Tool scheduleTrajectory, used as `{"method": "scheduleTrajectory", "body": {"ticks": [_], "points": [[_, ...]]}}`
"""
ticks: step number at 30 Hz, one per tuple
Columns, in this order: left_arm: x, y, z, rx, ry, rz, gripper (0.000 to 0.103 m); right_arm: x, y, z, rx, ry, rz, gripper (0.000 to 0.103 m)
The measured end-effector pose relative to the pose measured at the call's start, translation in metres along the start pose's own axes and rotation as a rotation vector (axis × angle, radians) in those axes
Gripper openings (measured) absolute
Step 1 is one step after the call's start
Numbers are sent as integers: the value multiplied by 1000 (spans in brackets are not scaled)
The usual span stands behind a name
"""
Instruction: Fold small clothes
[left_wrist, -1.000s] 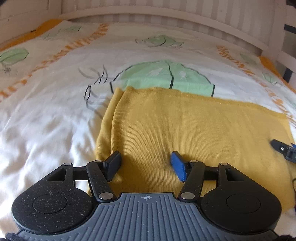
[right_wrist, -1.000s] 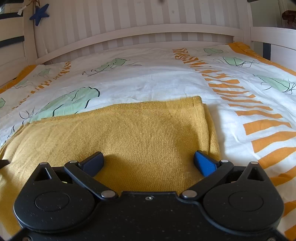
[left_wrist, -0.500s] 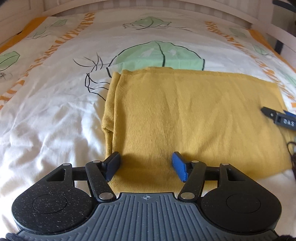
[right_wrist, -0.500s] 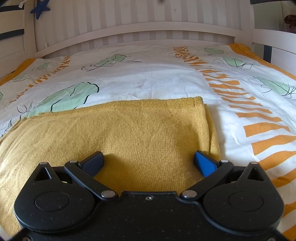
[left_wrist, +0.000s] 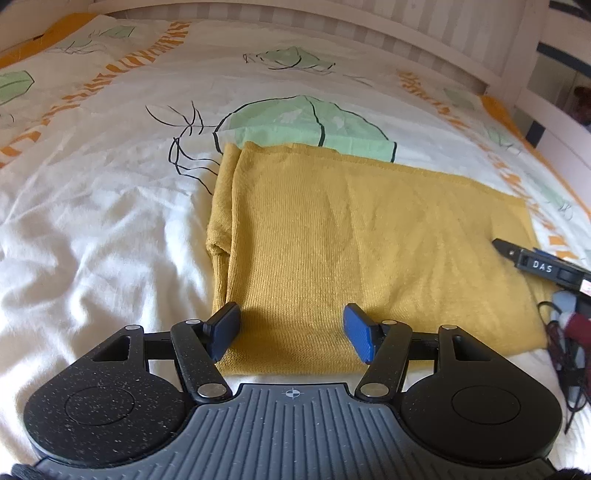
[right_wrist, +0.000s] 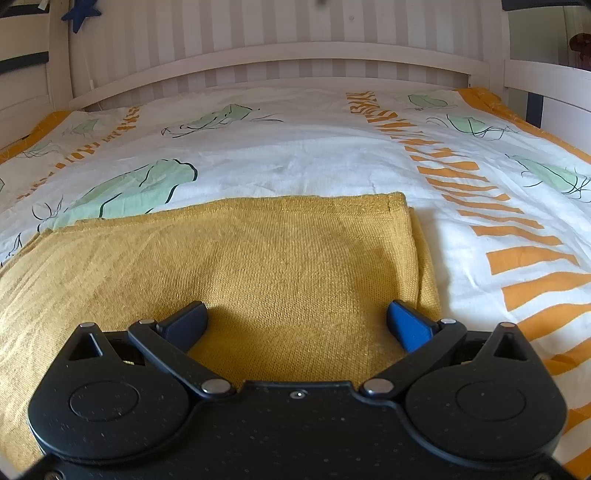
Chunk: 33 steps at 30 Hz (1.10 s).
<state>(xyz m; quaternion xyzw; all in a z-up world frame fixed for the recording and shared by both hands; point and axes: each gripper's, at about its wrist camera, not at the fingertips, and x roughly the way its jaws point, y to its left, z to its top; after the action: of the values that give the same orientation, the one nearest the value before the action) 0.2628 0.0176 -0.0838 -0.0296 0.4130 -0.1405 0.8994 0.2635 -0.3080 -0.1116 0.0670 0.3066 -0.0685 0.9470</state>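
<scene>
We hover both grippers, left gripper (left_wrist: 291, 334) and right gripper (right_wrist: 297, 323), jaws spread and empty, over the near edge of the half-folded mustard knit garment (left_wrist: 354, 254) lying mid-bed (left_wrist: 92, 240). Next we should pinch its near corners to fold again.

Soft daylight, fisheye-bent edges

Matt ribbed-knit mustard cloth (left_wrist: 362, 240) lies on a smooth, creased cotton bedsheet (left_wrist: 92, 229).
</scene>
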Motion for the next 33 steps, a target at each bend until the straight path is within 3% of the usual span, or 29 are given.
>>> {"method": "scheduleTrajectory", "body": {"ticks": [4,9,14,17,20,22,28,33], "points": [[2,2,-2,-12,-9,-19,62,0,0,0,-3,1,-2,103],[4,0,-3,-13,-7,-38,76,-1,0,0,-1,4,0,103],[6,-6,3,-16,19,-21,78,0,-1,4,2,20,4,103],[5,-2,11,-76,35,-39,78,0,-4,14,2,79,26,103],[-2,5,18,-158,18,-65,77,-2,-9,30,-2,169,56,102],[-8,6,22,-174,-6,-67,77,-13,-14,40,22,184,77,102],[-32,-8,32,-132,-93,-6,77,-70,-33,63,179,101,108,102],[-37,-15,40,-136,-70,49,77,-91,-34,69,160,118,94,102]]}}
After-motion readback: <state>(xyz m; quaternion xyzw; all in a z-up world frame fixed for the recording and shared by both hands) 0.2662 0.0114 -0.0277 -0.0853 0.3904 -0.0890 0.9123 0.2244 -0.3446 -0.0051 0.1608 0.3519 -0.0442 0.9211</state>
